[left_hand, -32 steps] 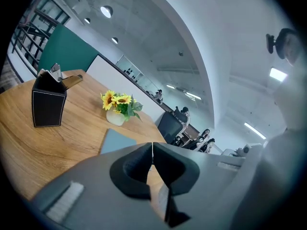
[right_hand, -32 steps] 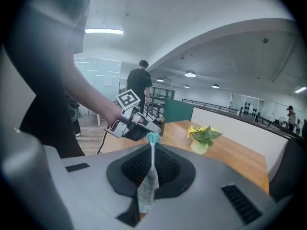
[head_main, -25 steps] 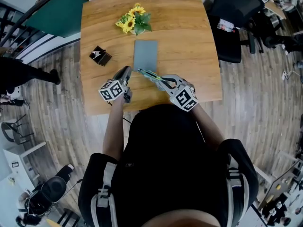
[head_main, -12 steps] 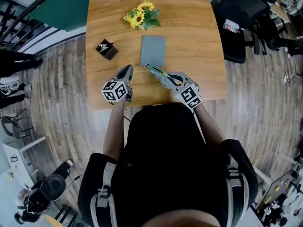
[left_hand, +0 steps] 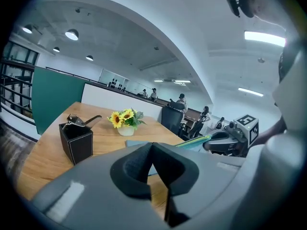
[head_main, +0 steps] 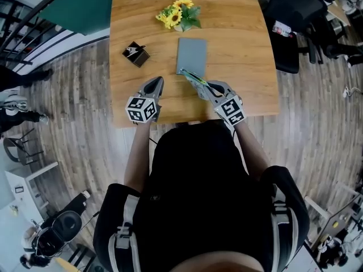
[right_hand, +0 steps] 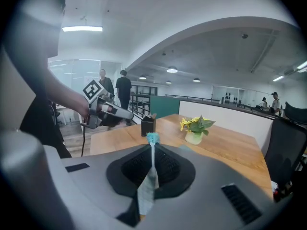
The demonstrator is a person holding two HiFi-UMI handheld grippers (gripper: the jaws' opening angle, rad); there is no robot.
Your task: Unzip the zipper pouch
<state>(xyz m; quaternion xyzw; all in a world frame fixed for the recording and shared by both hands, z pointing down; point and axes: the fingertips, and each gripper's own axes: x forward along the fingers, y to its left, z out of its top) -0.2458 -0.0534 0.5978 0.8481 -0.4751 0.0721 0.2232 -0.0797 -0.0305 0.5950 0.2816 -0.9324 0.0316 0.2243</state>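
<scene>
Left gripper [left_hand: 152,148]: nearest to us, over the near edge of the table [head_main: 244,50], left of its middle. We see its jaws pressed together with nothing between them.
Right gripper [right_hand: 152,147]: also over the table's near edge, right of its middle, tilted in towards the table's centre. Its jaws are clamped on a thin grey strip [right_hand: 149,178] with a teal tip that pokes out past them.
Strip: we cannot tell whether it is the zipper's pull.
Pouch [head_main: 191,54]: flat, grey-blue and rectangular, lying at the middle of the table. The right gripper's tip meets its near left corner.
Box [head_main: 136,54]: small and black, on the table's left side, with a metal piece sticking out of its top.
Sunflowers [head_main: 180,15]: yellow with green leaves, in a small pale pot at the middle of the table's far edge.
</scene>
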